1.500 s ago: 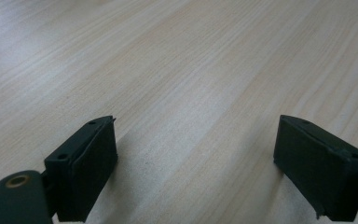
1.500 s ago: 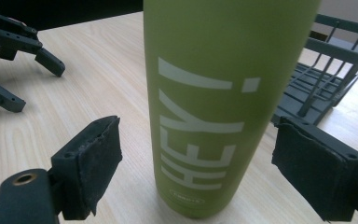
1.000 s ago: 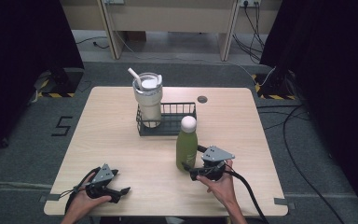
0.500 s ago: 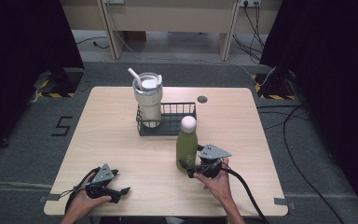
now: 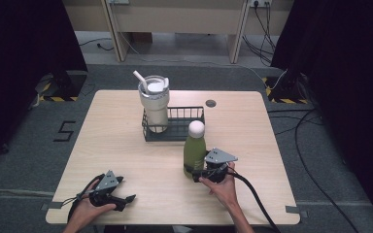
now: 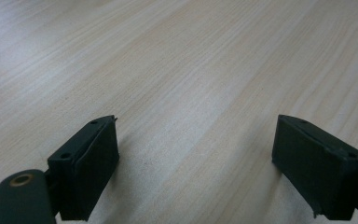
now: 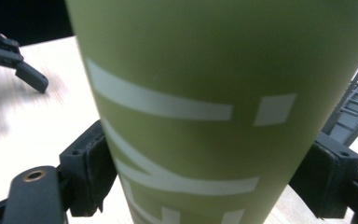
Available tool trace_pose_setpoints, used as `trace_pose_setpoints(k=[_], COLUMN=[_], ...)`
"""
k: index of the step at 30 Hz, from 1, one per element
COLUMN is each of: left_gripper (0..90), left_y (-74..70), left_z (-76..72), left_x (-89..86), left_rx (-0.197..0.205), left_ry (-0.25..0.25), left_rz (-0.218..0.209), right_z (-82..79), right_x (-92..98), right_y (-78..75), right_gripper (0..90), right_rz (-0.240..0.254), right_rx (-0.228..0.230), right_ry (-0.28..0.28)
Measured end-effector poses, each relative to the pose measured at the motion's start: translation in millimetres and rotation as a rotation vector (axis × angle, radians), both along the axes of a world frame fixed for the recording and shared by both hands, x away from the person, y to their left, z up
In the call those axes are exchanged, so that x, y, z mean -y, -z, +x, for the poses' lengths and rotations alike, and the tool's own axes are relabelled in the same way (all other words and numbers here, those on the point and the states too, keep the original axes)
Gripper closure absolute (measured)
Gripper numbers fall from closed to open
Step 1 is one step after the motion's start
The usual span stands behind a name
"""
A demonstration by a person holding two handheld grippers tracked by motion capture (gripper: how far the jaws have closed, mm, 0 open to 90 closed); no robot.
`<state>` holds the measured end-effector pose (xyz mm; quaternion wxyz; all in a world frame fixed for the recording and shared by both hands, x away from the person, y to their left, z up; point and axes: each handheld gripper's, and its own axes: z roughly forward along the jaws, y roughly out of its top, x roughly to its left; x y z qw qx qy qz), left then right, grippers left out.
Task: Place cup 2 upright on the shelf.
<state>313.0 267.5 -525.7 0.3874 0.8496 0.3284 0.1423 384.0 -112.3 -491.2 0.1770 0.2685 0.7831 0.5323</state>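
Green bottle [image 5: 194, 151] with a round white cap and pale markings on its side, standing upright on the light wooden desk [image 5: 126, 141], right of centre toward the near edge, just in front of the black wire basket [image 5: 179, 127], body matte and smooth

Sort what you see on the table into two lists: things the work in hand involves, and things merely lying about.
In use:
- green bottle, upright
- right gripper, jaws just closed on the bottle

Lying about:
- wire basket
- white tumbler standing in it
- left gripper, open over bare table
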Motion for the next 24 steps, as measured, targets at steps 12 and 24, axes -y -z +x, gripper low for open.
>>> trace_pose_setpoints(k=[12,24], left_gripper=[13.9,14.0], left_y=[0.0,0.0], left_z=[0.0,0.0], left_x=[0.0,0.0], left_rx=[0.000,0.000], left_ry=[0.000,0.001], left_rz=[0.000,0.000], right_z=[2.9,-0.9], right_x=[-0.8,-3.0], right_y=[3.7,-4.5], right_gripper=[20.5,20.9], right_rz=[0.018,0.016], right_rx=[0.017,0.060], right_ry=[-0.018,-0.021])
